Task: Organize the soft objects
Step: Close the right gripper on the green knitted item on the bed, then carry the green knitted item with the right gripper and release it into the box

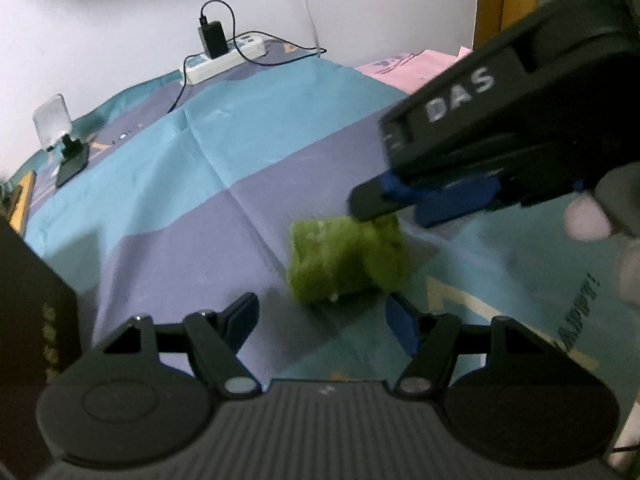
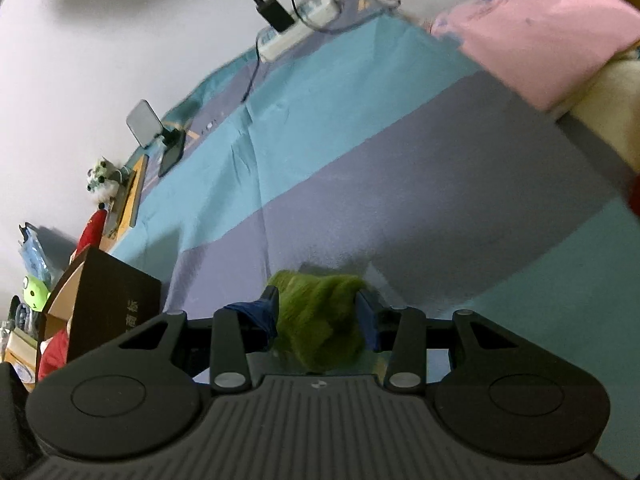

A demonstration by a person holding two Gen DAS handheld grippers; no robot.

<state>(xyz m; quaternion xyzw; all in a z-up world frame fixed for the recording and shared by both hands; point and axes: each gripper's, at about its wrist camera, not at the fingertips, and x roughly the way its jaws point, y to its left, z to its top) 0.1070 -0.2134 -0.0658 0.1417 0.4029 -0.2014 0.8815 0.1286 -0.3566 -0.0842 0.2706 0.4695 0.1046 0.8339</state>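
Note:
A fuzzy green soft object (image 1: 346, 258) hangs just above the blue and purple bedsheet (image 1: 224, 152). My right gripper (image 2: 316, 302) is shut on the green soft object (image 2: 320, 316), which bulges between its blue pads. In the left wrist view the right gripper (image 1: 380, 204) reaches in from the upper right and grips the object's top. My left gripper (image 1: 322, 316) is open and empty, just short of the green object, with its jaws spread wide.
A dark cardboard box (image 2: 108, 300) with red fabric inside stands at the left. Plush toys (image 2: 102, 178) line the wall edge. A power strip (image 1: 224, 58) with a charger, a small mirror (image 1: 52, 120), and pink folded cloth (image 2: 548, 36) lie at the back.

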